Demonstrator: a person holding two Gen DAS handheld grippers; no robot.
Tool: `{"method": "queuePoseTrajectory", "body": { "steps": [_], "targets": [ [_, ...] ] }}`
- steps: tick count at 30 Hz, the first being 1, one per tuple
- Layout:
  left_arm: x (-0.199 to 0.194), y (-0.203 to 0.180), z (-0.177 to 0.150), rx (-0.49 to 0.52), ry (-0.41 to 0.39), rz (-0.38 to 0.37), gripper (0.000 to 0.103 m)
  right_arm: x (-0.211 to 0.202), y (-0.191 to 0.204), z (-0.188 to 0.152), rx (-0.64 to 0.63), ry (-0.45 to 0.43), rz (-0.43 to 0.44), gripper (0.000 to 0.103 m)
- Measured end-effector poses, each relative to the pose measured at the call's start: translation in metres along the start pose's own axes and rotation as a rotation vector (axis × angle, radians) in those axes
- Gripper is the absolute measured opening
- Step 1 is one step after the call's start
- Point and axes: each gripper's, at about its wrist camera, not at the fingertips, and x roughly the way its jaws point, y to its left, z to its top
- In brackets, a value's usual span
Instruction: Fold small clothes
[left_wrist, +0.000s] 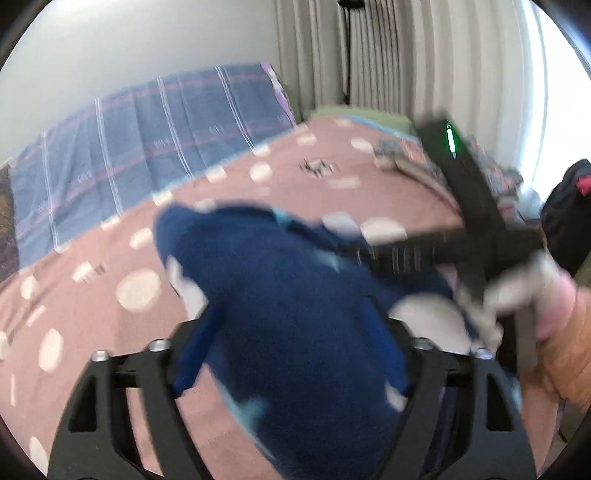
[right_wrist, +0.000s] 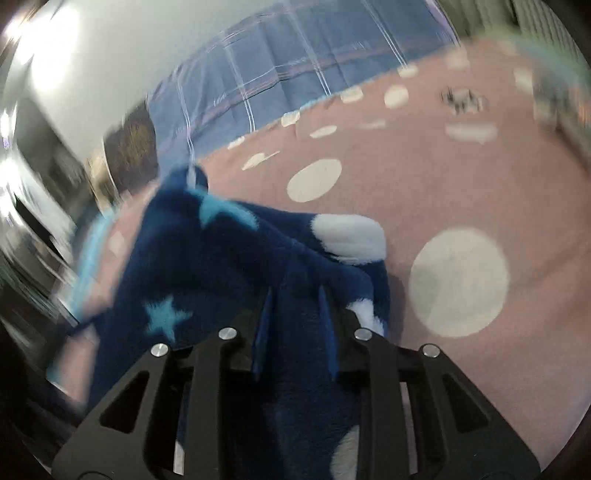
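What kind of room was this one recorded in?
Most likely a bedroom: the work surface looks like a bed, covered with a pink spotted blanket, with a blue checked cloth beyond it against the wall and long pale curtains at the far end.

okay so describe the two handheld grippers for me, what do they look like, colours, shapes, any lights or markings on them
Both are matte black. The left gripper and right gripper each show two wide, flat arms with elongated cut-out slots and round silver bolt heads at the pivots. The right gripper's fingers look blue along their inner edges. Seen from the left wrist view, the right gripper's body is a long black bar carrying a small green light.
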Motion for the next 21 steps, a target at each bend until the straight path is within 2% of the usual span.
{"method": "queuePoseTrajectory", "body": {
  "steps": [2, 4, 5, 7, 8, 9, 10, 11, 13, 16, 21],
  "targets": [
    [-0.005, 0.007, 0.016, -0.019, -0.035, -0.007, 0.044, 0.0, 0.005, -0.001, -0.027, -0.005, -0.028, 0.026],
    [-0.007, 0.018, 0.036, -0.07, -0.075, -0.038, 0.039, 0.003, 0.005, 0.0, -0.027, 0.0, -0.029, 0.026],
    [-0.002, 0.022, 0.043, -0.09, -0.074, -0.049, 0.038, 0.003, 0.002, 0.0, -0.019, 0.001, -0.02, 0.026],
    [0.023, 0.024, 0.05, -0.095, -0.011, -0.037, 0.038, 0.0, 0.0, -0.002, -0.009, -0.002, -0.008, 0.026],
    [0.043, 0.024, 0.047, -0.074, 0.052, -0.008, 0.038, -0.003, -0.002, -0.004, -0.004, -0.007, -0.003, 0.026],
    [0.075, 0.026, 0.035, -0.048, 0.155, 0.052, 0.039, -0.003, -0.005, -0.004, -0.001, -0.011, 0.0, 0.026],
    [0.099, 0.029, 0.018, -0.038, 0.214, 0.067, 0.04, -0.004, -0.006, -0.005, 0.002, -0.013, 0.001, 0.026],
    [0.11, 0.032, 0.008, -0.051, 0.218, 0.053, 0.04, -0.004, -0.008, -0.004, 0.021, -0.017, -0.003, 0.026],
    [0.104, 0.041, 0.006, -0.132, 0.182, 0.021, 0.04, -0.002, -0.01, -0.003, 0.049, -0.009, 0.012, 0.027],
    [0.1, 0.034, 0.004, -0.095, 0.177, 0.069, 0.04, -0.003, -0.006, -0.004, 0.024, -0.011, 0.003, 0.026],
    [0.089, 0.035, 0.006, -0.092, 0.173, 0.059, 0.04, -0.004, -0.003, -0.004, 0.006, -0.015, -0.011, 0.027]
  ]
}}
